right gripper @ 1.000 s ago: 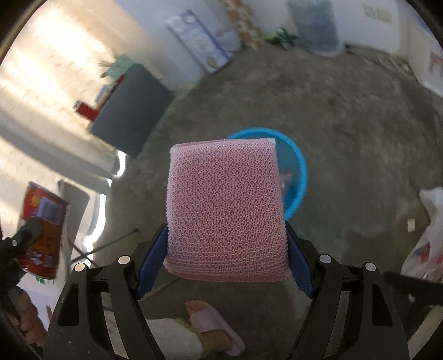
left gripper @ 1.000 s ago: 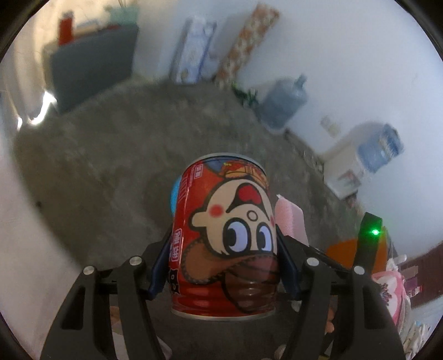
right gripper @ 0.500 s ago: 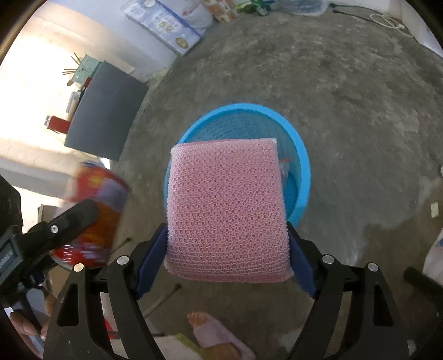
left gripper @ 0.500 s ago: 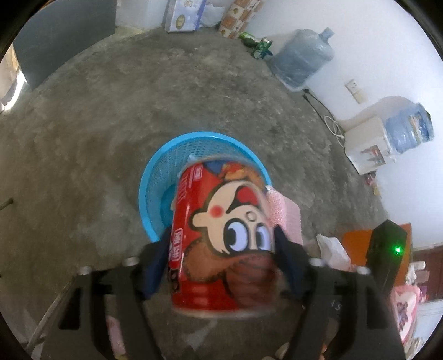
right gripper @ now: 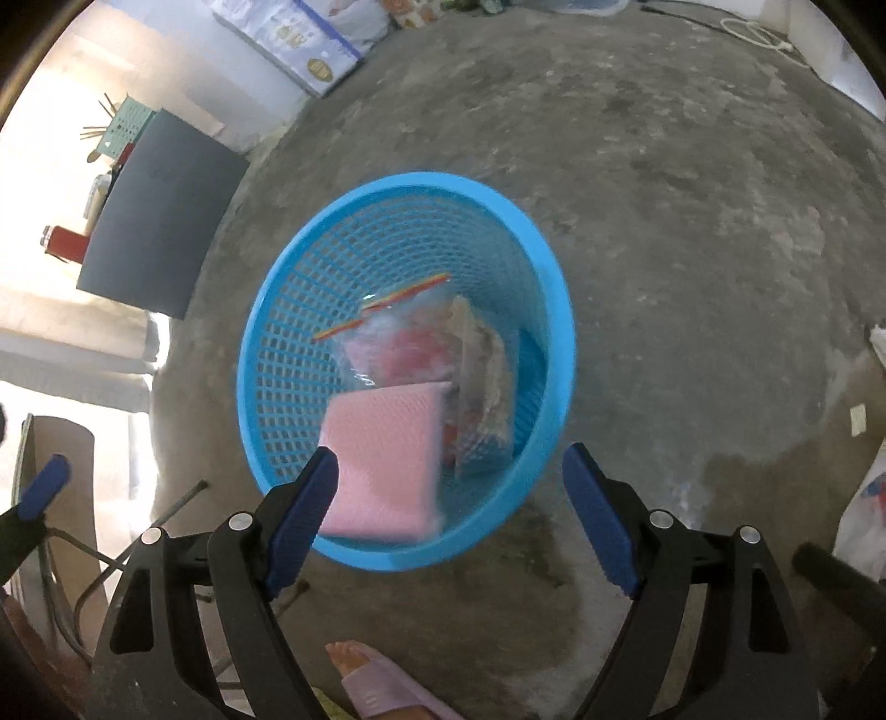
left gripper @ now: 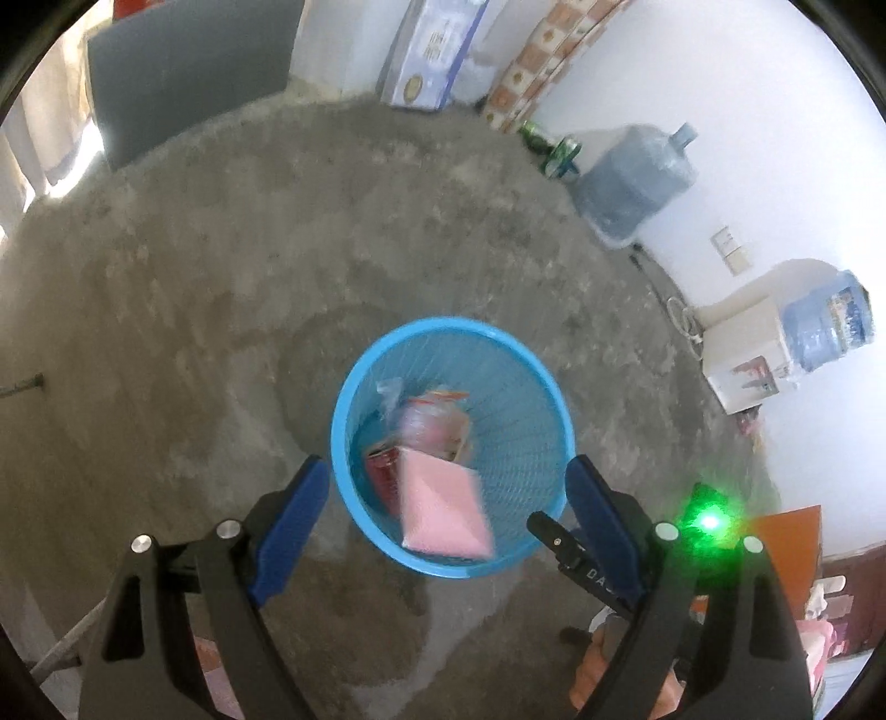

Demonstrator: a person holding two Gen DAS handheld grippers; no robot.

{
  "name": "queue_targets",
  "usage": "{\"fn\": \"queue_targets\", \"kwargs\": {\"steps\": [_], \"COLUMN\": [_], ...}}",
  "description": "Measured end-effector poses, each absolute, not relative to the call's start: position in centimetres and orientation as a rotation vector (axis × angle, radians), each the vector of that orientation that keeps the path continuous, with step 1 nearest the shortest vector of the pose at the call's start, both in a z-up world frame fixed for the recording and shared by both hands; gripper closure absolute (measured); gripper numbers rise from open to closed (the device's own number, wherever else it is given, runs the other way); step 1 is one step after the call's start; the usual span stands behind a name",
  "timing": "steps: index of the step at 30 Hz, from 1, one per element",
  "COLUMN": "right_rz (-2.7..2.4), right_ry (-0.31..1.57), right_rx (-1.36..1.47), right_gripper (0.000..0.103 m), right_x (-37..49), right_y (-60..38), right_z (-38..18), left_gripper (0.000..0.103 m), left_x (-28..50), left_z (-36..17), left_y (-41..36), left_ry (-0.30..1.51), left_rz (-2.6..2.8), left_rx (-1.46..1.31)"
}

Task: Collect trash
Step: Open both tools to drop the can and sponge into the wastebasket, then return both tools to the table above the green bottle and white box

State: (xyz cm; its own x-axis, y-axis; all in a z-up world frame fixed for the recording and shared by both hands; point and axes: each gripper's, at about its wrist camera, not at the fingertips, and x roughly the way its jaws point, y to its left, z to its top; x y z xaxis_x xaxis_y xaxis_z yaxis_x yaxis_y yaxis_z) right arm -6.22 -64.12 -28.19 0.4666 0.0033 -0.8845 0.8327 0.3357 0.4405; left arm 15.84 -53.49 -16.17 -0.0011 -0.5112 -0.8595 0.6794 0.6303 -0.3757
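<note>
Sitting in the blue mesh basket [left gripper: 354,487] on the concrete floor [left gripper: 194,310]: the trash. Pink netted sponge pad [left gripper: 443,512] is lying blurred against the near inner wall, tilted; in the right wrist view the same pad [right gripper: 382,465] is leaning on the near-left side, its lower corner hidden behind a blue fingertip pad [right gripper: 302,518]. Red can [left gripper: 382,471] is showing only as a sliver just left of the pad, mostly covered by it. Clear plastic bag [right gripper: 398,343] with a red-yellow zip strip is lying deeper in the basket, touching the pad's far edge; a crumpled wrapper [right gripper: 482,371] is sitting beside it on the right.

Left gripper [left gripper: 443,518] is hovering above the basket, jaws spread wide with nothing gripped, having just been opening over the last second; the basket is showing through the gap. Right gripper [right gripper: 451,515] is likewise standing wide apart, empty, also just been easing open; sponge pad is free of its pads, below them in the basket. Part of the right gripper with a green light [left gripper: 709,520] is showing at the left view's lower right.

Farther out: water jug [left gripper: 637,183] by the white wall, dispenser [left gripper: 747,354] with another jug, cardboard box [left gripper: 432,50], grey panel [left gripper: 183,72]. Person's foot in a pink slipper [right gripper: 376,692] is showing at the bottom edge.
</note>
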Motion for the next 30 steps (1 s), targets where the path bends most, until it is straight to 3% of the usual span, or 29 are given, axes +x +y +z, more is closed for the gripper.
{"fn": "queue_targets", "kwargs": {"steps": [15,30], "right_rz": [-0.667,-0.444], "right_ry": [0.861,0.776], "right_rx": [1.035,0.783], "right_gripper": [0.024,0.016], "right_x": [-11.1,-6.2], "right_y": [-59.7,-52.2], "right_z": [-21.7,-9.5], "left_gripper": [0.018,0.014], "left_x": [10.9,7.0], "left_z": [-4.6,1.0], "left_y": [-43.7,-21.9], "left_ry": [1.061,0.852], "left_rz": [-1.055,-0.836], "left_rx": [0.08,-0.016]}}
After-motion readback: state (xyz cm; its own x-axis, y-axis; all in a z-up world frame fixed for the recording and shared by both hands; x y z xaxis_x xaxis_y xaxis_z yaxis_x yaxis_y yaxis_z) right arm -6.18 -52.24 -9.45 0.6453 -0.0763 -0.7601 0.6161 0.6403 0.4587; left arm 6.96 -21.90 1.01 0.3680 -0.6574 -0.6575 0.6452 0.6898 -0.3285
